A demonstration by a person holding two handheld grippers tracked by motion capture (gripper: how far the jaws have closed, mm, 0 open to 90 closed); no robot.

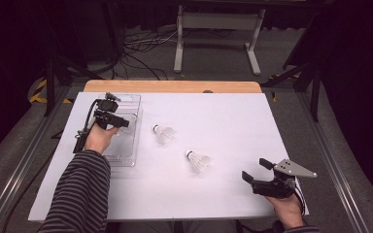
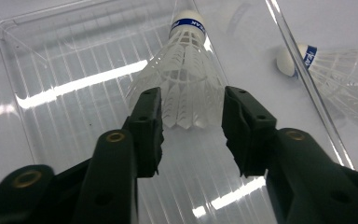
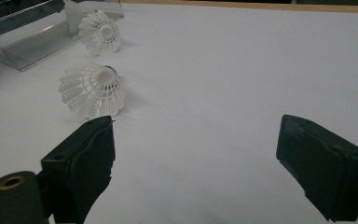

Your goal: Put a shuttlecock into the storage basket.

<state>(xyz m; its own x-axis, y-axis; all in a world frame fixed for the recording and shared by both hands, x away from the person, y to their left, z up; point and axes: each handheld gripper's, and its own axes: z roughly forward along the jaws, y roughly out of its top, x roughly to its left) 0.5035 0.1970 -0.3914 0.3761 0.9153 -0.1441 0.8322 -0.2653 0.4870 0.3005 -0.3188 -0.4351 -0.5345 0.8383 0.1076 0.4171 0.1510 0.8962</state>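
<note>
Left gripper [image 2: 191, 135] part open astride shuttlecock [image 2: 186, 74] skirt; right gripper [image 3: 196, 163] wide open.

A lab or test room, not a home. The bench [image 1: 233, 121] has a white sheet over a wooden top and stands on grey carpet between metal rails [image 1: 14, 179]. Loose cables [image 1: 141, 48] trail across the floor, black stands [image 1: 53, 73] flank the bench, hazard tape [image 1: 39, 90] marks the floor, and a white frame [image 1: 218, 29] stands behind.
</note>
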